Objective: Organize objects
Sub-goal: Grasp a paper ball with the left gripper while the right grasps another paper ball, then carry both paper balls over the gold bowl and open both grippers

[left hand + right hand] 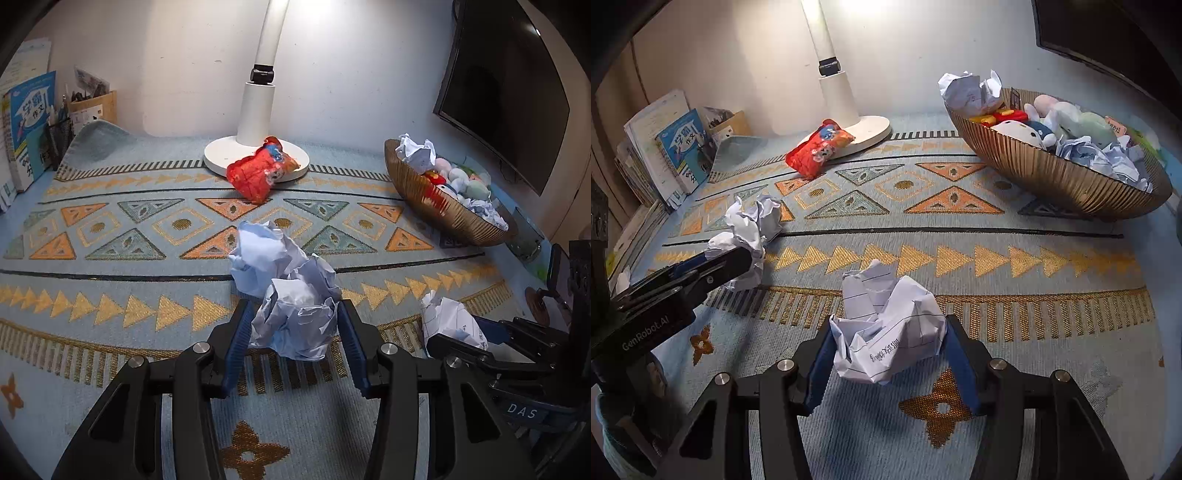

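My left gripper [293, 325] is shut on a crumpled pale-blue paper ball [295, 317], low over the patterned mat. A second crumpled ball [258, 254] lies just beyond it. My right gripper [888, 350] is shut on a crumpled lined paper ball [890, 332]; this shows at the right in the left wrist view [450, 325]. In the right wrist view the left gripper [738, 258] sits at the left with its paper [750, 229]. A gold ribbed bowl [1052, 173] at the right holds plush toys and crumpled papers. A red snack packet [818, 146] leans on the lamp base.
A white desk lamp [258, 110] stands at the back centre. Books [679, 147] and a pen holder [59, 136] line the left edge. A dark monitor [506, 92] hangs at the right. A glass [524, 240] stands beside the bowl.
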